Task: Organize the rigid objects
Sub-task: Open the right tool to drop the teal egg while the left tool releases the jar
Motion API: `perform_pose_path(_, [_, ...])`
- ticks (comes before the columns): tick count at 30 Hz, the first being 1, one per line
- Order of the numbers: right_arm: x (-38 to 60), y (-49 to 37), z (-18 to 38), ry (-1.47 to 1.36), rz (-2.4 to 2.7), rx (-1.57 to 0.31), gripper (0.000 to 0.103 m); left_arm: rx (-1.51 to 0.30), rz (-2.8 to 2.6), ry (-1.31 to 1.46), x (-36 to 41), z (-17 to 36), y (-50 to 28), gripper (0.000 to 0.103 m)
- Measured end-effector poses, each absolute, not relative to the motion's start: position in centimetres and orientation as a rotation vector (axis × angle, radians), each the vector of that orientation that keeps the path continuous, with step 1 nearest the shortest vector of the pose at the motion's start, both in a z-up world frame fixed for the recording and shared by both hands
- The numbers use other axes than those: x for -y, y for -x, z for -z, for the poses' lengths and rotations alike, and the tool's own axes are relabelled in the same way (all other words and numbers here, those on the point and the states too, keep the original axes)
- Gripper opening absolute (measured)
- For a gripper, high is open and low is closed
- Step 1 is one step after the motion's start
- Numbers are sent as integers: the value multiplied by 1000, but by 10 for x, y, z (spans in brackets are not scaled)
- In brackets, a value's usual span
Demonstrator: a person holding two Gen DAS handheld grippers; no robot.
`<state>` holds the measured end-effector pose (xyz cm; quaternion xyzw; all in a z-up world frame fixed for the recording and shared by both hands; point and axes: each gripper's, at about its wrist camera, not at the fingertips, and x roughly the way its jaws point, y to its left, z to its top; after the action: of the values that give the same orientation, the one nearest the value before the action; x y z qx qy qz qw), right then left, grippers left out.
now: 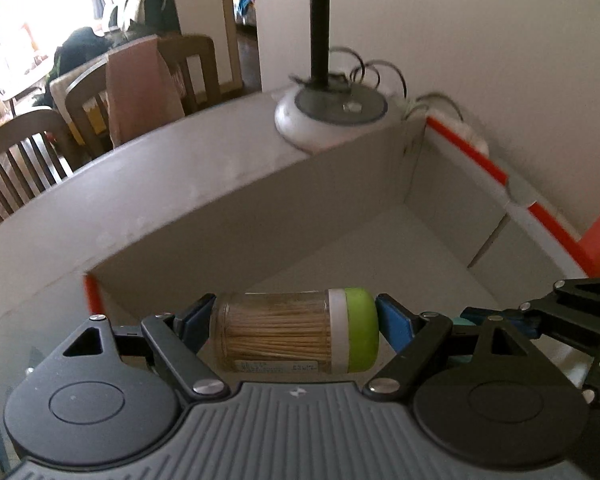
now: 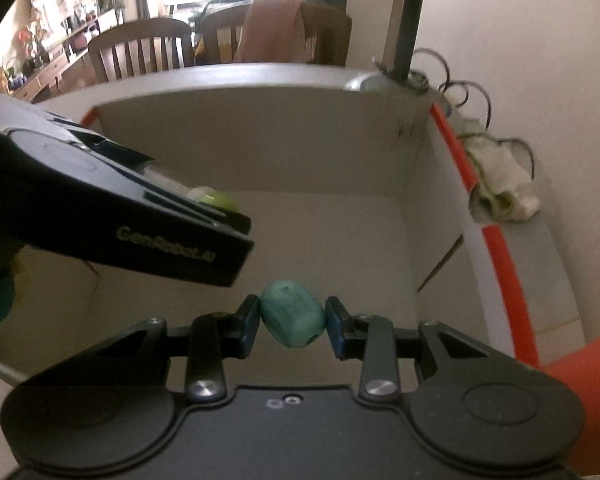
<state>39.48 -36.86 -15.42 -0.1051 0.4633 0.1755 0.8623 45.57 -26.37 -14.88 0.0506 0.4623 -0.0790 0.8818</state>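
The left gripper holds one jar of toothpicks. The jar lies on its side between the two blue fingers, which are clamped on its ends: one finger presses the clear bottom and the other presses the green lid. A white ring sits between the lid and the glass. The jar hangs over the open box, above its near left corner. The right gripper holds one small teal thing, shaped like a little barrel with a hole in it. Its two fingers are clamped on the sides of the teal thing. It also hangs over the box, above the pale floor. The two grippers are close, side by side, with the left one a bit farther in. The box has pale walls and an orange rim on the right side. Nothing lies on the part of the box floor that shows. The box sits on a grey desk. One lamp base with a black neck stands on the desk at the far corner of the box, with some looped wires next to it. Behind the desk stand three wooden chairs, and one has a pink cloth over it.
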Motion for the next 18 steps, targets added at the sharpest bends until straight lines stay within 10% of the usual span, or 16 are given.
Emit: perform_pose_path(18, [371,-406,167,204,-368,-1072,37,-1205,193,-150,277,190,-481,84])
